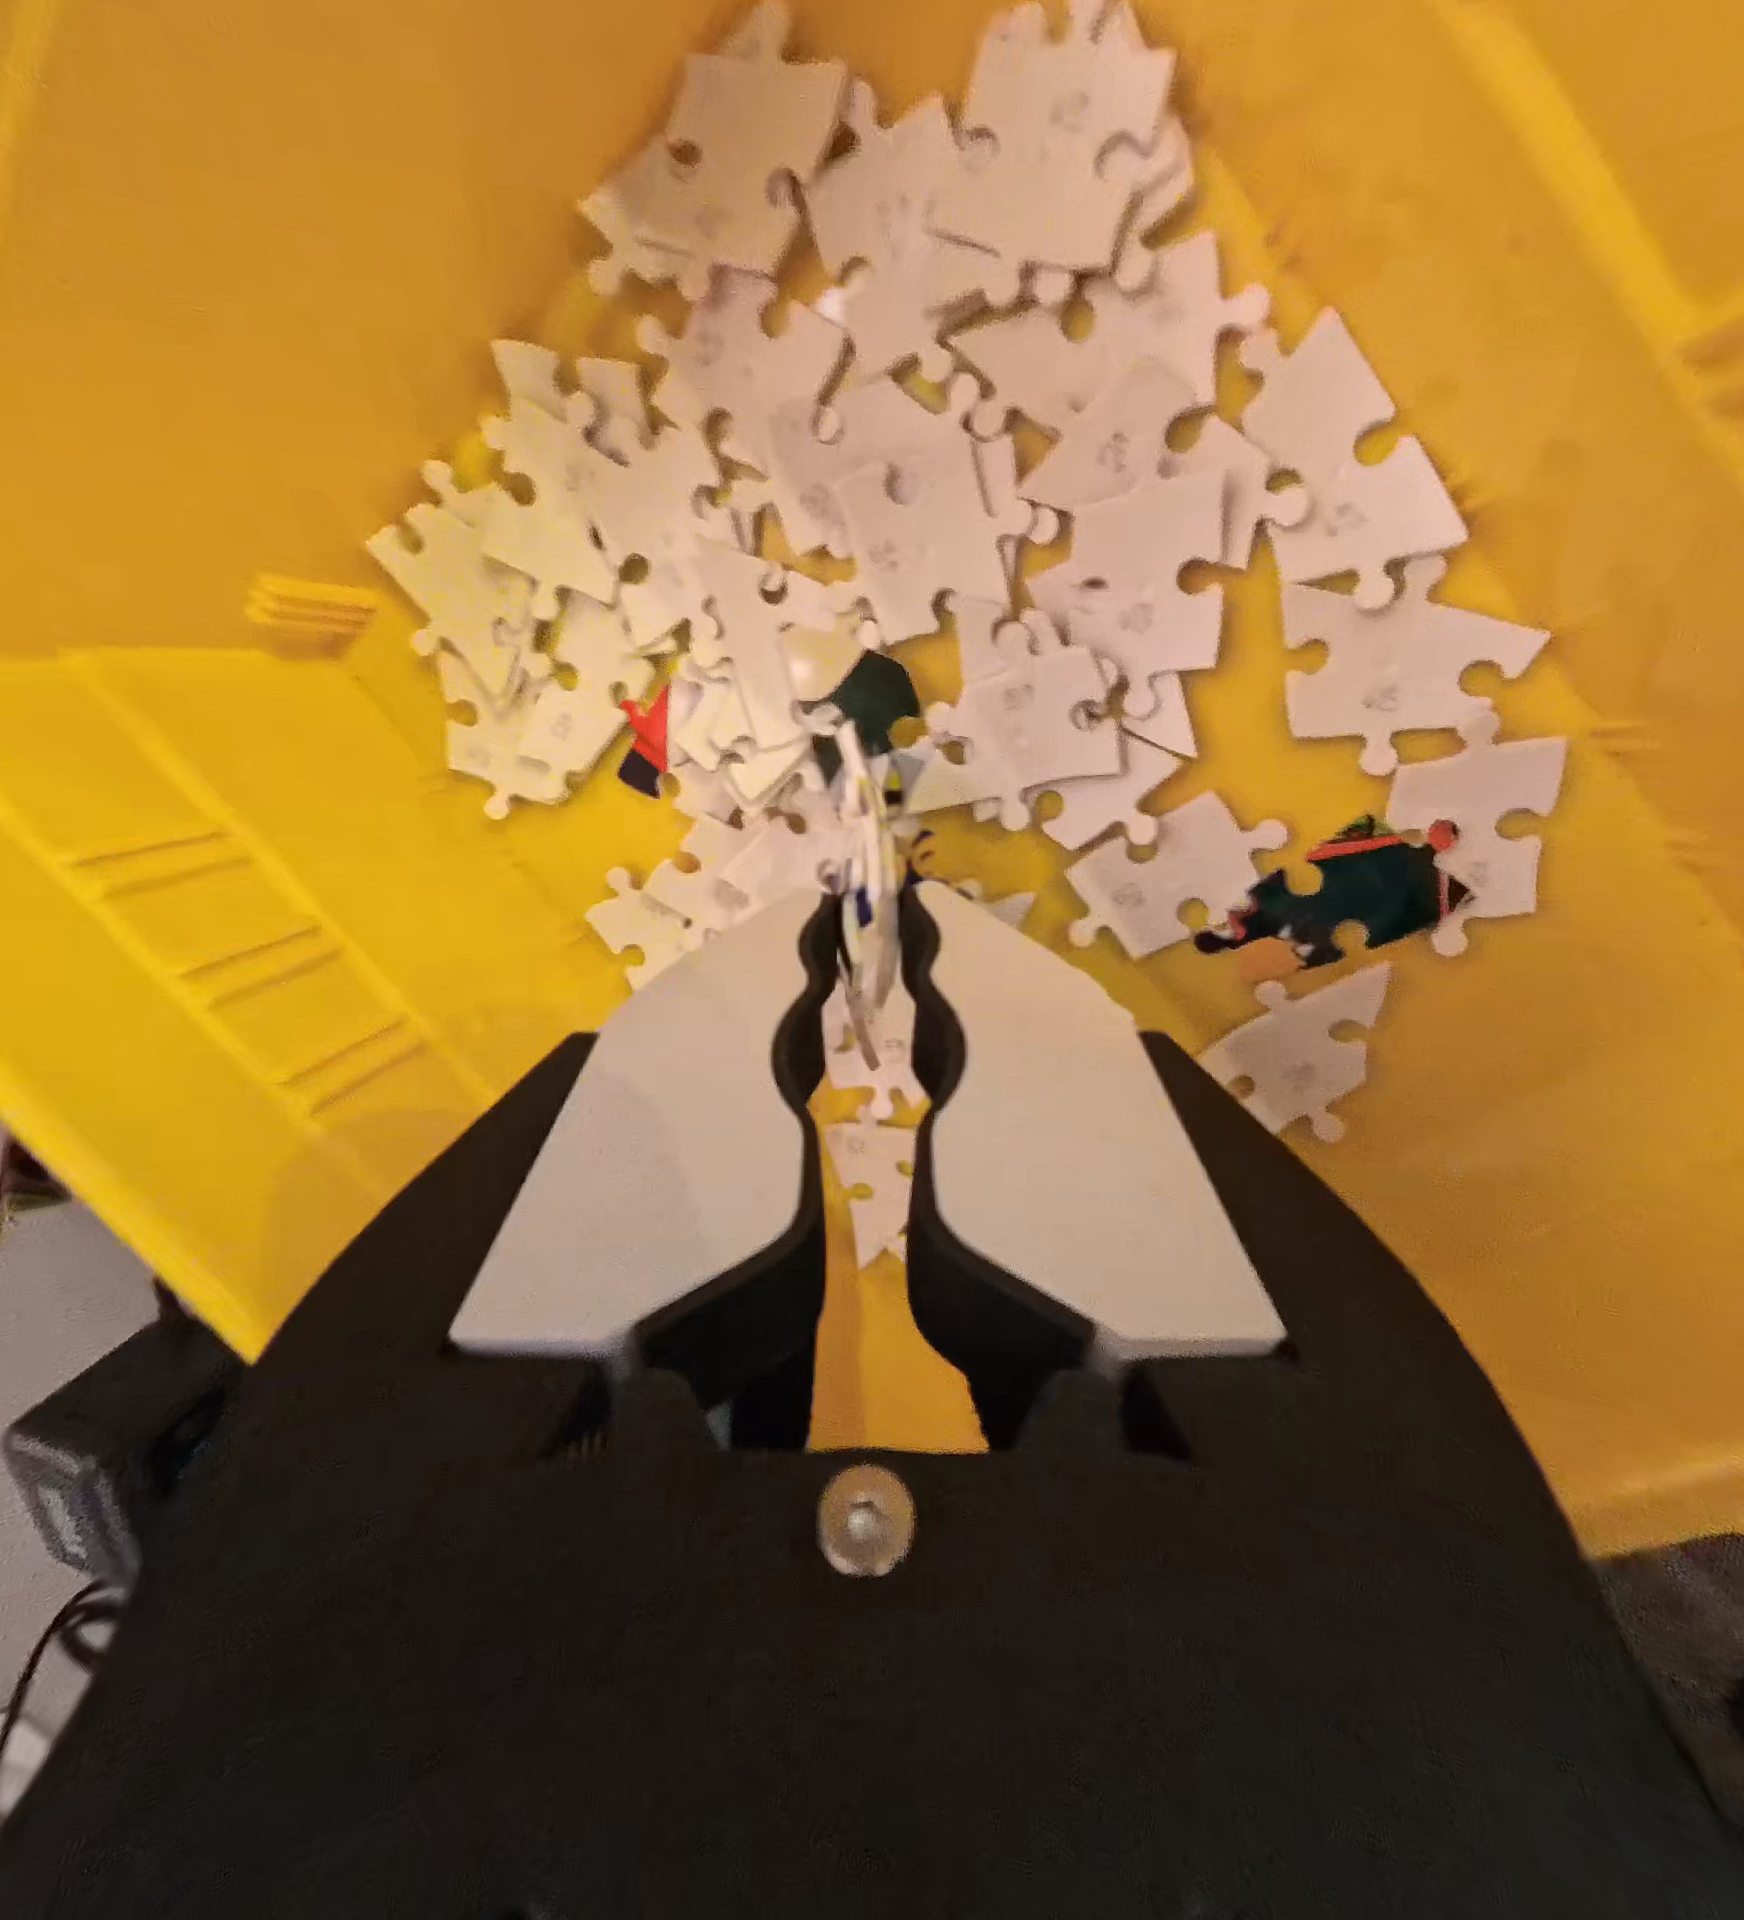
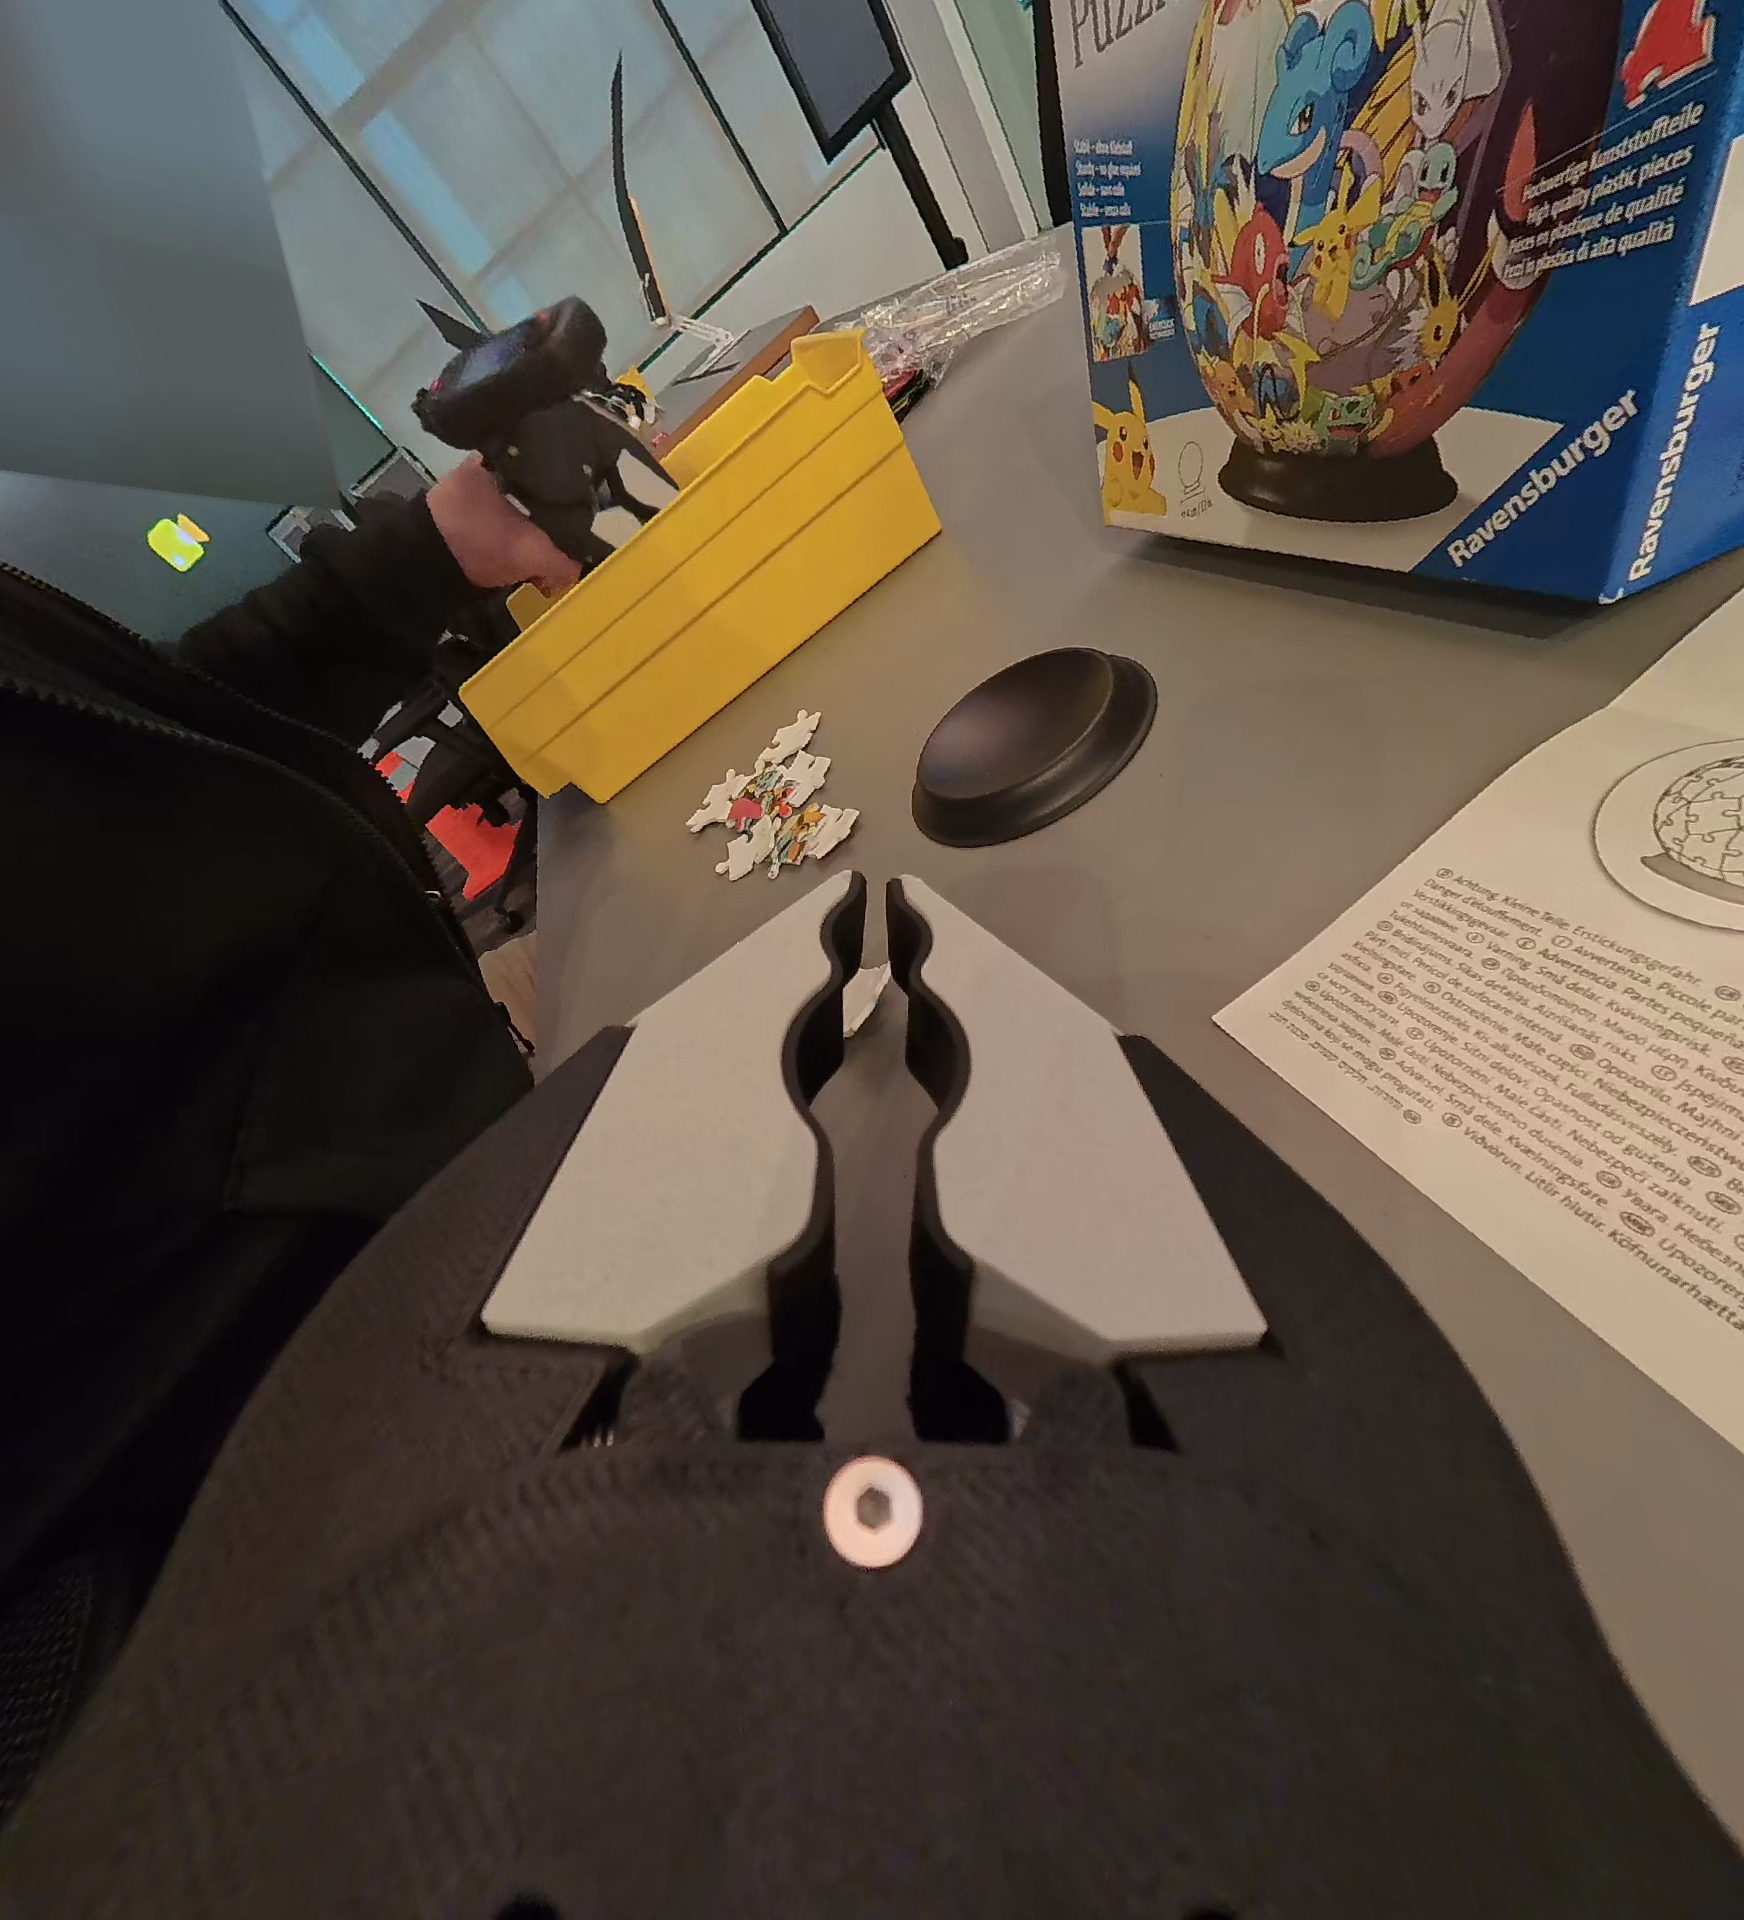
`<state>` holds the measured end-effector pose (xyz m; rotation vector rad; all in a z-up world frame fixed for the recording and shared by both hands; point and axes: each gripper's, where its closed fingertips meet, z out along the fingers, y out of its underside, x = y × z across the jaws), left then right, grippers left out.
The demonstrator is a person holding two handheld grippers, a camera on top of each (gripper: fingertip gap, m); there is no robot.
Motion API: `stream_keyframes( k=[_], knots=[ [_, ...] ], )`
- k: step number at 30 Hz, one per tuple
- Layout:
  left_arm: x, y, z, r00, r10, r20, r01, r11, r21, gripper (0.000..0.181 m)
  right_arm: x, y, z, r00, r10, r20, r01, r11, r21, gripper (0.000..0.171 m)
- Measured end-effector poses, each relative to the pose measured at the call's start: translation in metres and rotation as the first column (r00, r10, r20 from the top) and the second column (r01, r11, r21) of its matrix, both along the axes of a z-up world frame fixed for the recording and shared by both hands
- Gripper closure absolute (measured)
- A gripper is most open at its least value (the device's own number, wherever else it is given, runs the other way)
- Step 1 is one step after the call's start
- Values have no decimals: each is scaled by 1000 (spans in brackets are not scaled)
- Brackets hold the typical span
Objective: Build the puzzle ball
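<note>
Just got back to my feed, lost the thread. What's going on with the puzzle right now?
The left gripper is down inside the yellow bin, pinching a puzzle piece edge-on above the loose pile of mostly face-down pieces. The right gripper waits above the grey table, nearly closed, with a sliver of white showing between its fingers; whether it grips that is unclear. A small joined cluster of pieces lies beside the black stand, which holds nothing yet.

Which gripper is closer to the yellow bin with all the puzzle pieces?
Left. The left gripper reaches inside the yellow bin; the right gripper sits apart over the table.
</note>
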<state>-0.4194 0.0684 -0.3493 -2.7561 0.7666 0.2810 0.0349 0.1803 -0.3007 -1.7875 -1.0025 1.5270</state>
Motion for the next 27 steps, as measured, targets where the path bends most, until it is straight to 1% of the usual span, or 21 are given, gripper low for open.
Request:
stream_keyframes(
  k=[2,3,4,6,8,10,12,14,16,17,18,20,25,27],
  knots=[
    [-4,-6,-6,995,-17,-97,12,999,-46,144,0,0,0,1000,0,-2,0,1000,0,169],
    [-1,-10,-9,997,-17,-81,13,998,-59,144,0,0,0,1000,-1,-3,1,1000,0,169],
    [5,-14,-10,1000,-14,-28,12,998,-67,144,0,0,1,1000,0,-3,0,1000,1,169],
    [5,-16,-5,1000,19,-3,-19,999,-42,144,0,0,1,1000,-1,-5,1,1000,1,169],
    [12,-21,-2,999,8,48,-6,999,-44,145,0,0,0,1000,1,-3,-1,1000,0,169],
    [31,-25,-1,991,-42,127,49,997,-51,147,0,0,0,1000,1,-1,-1,1000,-1,169],
    [52,-30,-4,972,-121,200,137,988,-66,147,0,0,0,1000,1,-1,-1,1000,1,169],
    [64,-34,-10,959,-191,210,213,973,-88,147,0,0,0,1000,0,-2,0,1000,1,169],
    [64,-35,-19,961,-218,173,240,963,-123,144,0,0,1,1000,0,-3,0,1000,2,169],
    [67,-37,-22,956,-229,185,257,956,-142,148,0,0,1,1000,0,-3,0,1000,2,169],
    [73,-36,-21,946,-238,218,270,954,-130,148,0,0,1,1000,0,-4,0,1000,2,169],
    [73,-38,-22,944,-238,228,275,950,-146,156,0,0,1,1000,-1,-7,1,1000,2,169],
    [73,-40,-22,943,-228,242,268,952,-150,159,1,0,2,1000,0,-12,0,1000,1,169],
    [73,-40,-21,943,-234,236,272,952,-141,165,1,0,2,1000,-1,-13,1,1000,1,169]
  ],
)
